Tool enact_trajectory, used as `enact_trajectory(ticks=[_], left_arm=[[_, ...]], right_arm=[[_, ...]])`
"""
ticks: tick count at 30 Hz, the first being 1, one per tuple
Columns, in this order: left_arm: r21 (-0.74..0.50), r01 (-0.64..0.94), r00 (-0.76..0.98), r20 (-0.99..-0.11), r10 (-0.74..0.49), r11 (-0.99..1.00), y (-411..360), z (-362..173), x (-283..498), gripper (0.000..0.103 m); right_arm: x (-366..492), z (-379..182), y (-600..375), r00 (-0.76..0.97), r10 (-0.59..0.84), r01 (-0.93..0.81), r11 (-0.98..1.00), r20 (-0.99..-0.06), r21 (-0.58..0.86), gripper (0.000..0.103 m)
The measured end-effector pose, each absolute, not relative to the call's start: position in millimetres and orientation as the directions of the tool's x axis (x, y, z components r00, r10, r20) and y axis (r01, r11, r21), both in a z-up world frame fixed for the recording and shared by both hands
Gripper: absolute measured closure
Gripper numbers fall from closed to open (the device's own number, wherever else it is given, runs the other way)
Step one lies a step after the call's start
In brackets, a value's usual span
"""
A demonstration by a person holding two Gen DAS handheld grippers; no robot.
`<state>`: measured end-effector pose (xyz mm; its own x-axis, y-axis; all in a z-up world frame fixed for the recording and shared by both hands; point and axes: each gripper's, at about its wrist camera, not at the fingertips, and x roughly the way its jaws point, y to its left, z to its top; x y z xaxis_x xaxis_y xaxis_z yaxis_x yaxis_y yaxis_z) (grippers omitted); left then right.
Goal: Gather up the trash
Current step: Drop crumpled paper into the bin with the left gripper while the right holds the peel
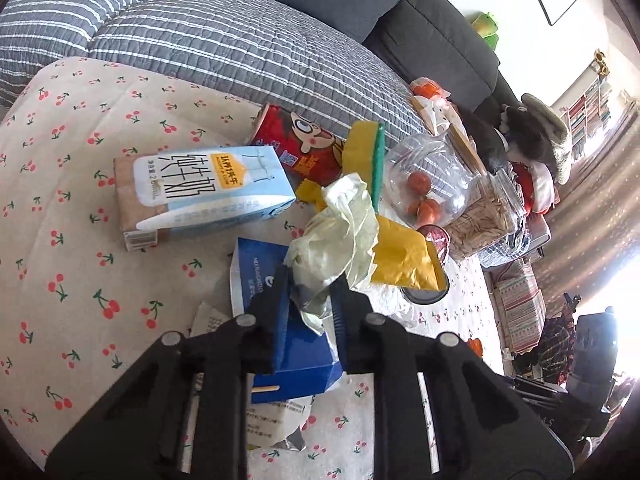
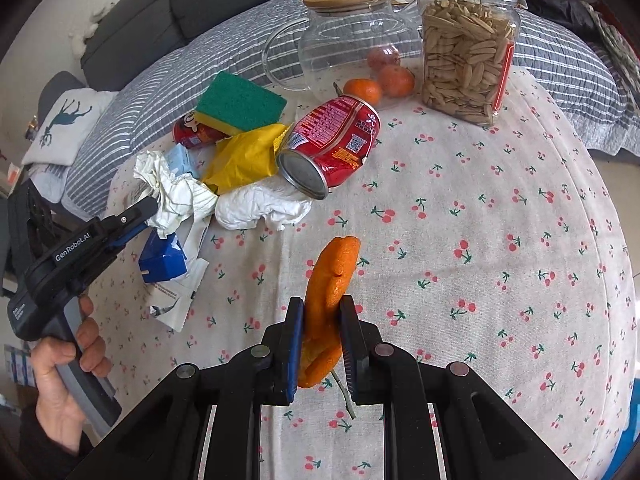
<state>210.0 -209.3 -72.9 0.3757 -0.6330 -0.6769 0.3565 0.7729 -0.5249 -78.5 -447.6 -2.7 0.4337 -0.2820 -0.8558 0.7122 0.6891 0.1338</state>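
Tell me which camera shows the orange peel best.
The right wrist view: the orange peel stands clear of the table, clamped between the right gripper pads, with its pitted skin and a stem below visible. The left wrist view shows no orange peel at all, only the trash pile.

1. Black right gripper with blue pads: bright orange pebbled peel strip between them.
2. Ahead of it: white round tablecloth, red cherry and green stem print.
3. Beyond: red cylindrical drink can, silver base.
4. Left of the can: green-and-yellow rectangular sponge, yellow crumpled cloth, pale cream crumpled paper wad.
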Motion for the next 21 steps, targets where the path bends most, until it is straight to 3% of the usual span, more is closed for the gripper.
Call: enact_trajectory(ticks=[9, 21], left_arm=[[-0.431, 0.401, 0.419, -0.698, -0.581, 0.808, -189, -44, 186, 0.084], [-0.328, 0.294, 0.522, -0.732, -0.438, 0.898, -74, -8, 155, 0.084]], right_arm=[[-68, 10, -434, 0.462, -0.291, 0.695, 0.705, -0.838, 0.138, 0.085], [-21, 20, -365, 0.512, -0.259, 0.595, 0.795, -0.819, 0.12, 0.085]])
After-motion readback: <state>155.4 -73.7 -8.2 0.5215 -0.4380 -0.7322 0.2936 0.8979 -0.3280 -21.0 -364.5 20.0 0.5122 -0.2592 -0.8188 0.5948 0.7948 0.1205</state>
